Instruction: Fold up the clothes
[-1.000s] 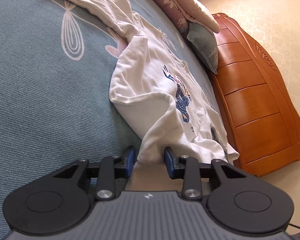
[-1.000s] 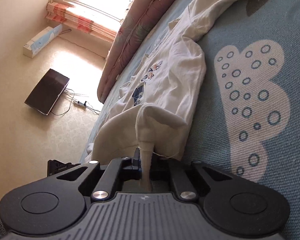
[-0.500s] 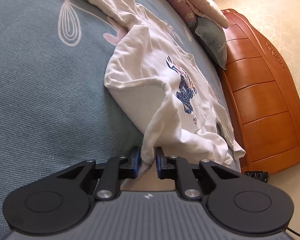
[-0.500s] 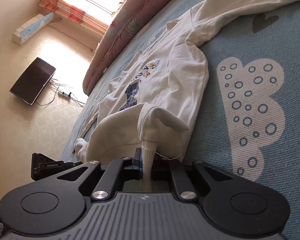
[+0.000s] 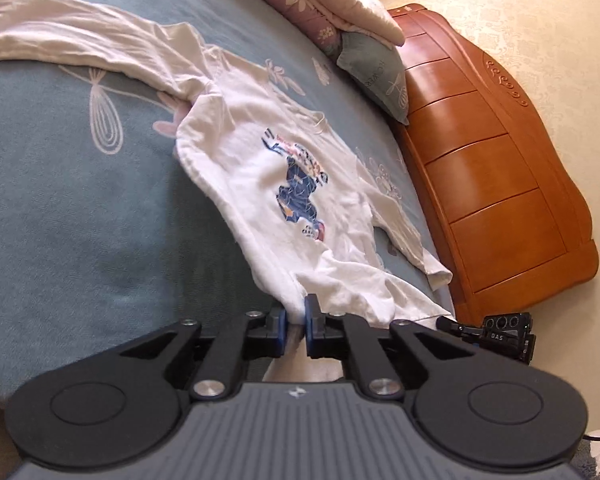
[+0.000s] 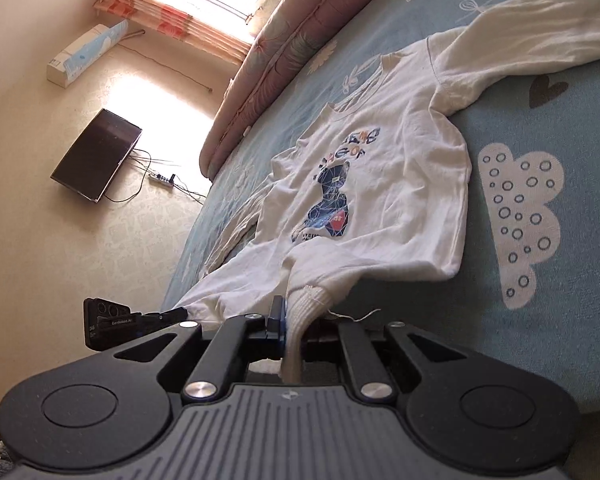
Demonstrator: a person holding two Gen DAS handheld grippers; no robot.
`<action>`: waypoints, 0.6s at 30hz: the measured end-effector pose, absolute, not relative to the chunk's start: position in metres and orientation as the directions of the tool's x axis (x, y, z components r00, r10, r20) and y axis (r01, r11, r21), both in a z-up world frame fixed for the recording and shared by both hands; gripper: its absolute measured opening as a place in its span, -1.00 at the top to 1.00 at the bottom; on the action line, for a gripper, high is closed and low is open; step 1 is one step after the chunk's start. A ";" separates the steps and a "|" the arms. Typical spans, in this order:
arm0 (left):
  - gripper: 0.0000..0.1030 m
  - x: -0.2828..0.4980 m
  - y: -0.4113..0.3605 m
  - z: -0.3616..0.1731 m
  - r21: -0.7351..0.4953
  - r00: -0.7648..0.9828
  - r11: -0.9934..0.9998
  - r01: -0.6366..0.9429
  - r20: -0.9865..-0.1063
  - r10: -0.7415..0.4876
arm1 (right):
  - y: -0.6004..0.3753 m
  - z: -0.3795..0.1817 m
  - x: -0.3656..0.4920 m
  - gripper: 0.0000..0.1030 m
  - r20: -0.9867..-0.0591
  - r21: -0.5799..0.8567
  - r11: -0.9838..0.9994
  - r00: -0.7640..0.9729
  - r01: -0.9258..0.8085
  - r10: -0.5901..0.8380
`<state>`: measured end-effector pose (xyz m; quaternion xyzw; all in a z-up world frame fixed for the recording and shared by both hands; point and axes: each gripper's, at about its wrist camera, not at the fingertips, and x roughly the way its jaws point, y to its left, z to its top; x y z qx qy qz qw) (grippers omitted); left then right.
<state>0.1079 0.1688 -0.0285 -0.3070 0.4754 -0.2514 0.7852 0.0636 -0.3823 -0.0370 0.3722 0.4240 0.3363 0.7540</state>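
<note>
Right wrist view shows the bed (image 6: 580, 320) under its blue patterned cover, bearing the white long-sleeved shirt (image 6: 400, 208) print-up with sleeves flung wide. We hold its hem at two spots, likely to pull the body flat for folding. Our right gripper (image 6: 296, 332) pinches the ribbed hem tight, cloth hanging through. Our left gripper (image 5: 296, 320) is nearly closed on the hem's other end at the bed's edge

Bedspread (image 5: 80, 220) bare beside shirt (image 5: 268, 168); headboard (image 5: 500, 184), quilt (image 6: 300, 40) hem edges.
</note>
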 end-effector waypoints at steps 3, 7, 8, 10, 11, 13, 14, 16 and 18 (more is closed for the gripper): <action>0.87 0.106 0.174 -0.048 -0.673 0.370 0.739 0.030 -0.679 -0.634 | -0.372 -0.051 0.053 0.79 -0.482 0.820 0.553 0.340 -0.150 0.807; 0.85 0.106 0.186 -0.072 -0.611 0.327 0.789 -0.066 -0.760 -0.561 | -0.351 -0.084 0.043 0.68 -0.680 0.701 0.707 0.208 -0.098 0.703; 0.85 0.105 0.190 -0.074 -0.596 0.323 0.798 -0.083 -0.774 -0.544 | -0.348 -0.088 0.041 0.60 -0.731 0.652 0.752 0.184 -0.094 0.657; 0.85 0.107 0.195 -0.075 -0.568 0.324 0.817 -0.101 -0.795 -0.513 | -0.350 -0.084 0.035 0.58 -0.769 0.604 0.791 0.186 -0.099 0.611; 0.85 0.114 0.193 -0.071 -0.557 0.338 0.827 -0.079 -0.796 -0.503 | -0.355 -0.077 0.033 0.57 -0.766 0.602 0.792 0.206 -0.105 0.609; 0.83 0.128 0.188 -0.064 -0.532 0.366 0.846 -0.038 -0.795 -0.484 | -0.363 -0.062 0.035 0.42 -0.759 0.590 0.798 0.254 -0.120 0.599; 0.75 0.135 0.185 -0.060 -0.519 0.380 0.854 -0.017 -0.794 -0.475 | -0.366 -0.055 0.042 0.26 -0.756 0.576 0.807 0.289 -0.132 0.587; 0.64 0.148 0.180 -0.052 -0.491 0.409 0.871 0.023 -0.790 -0.457 | -0.371 -0.040 0.056 0.13 -0.747 0.546 0.824 0.357 -0.155 0.562; 0.57 0.162 0.175 -0.044 -0.461 0.438 0.885 0.062 -0.784 -0.439 | -0.375 -0.025 0.070 0.10 -0.731 0.513 0.840 0.423 -0.174 0.535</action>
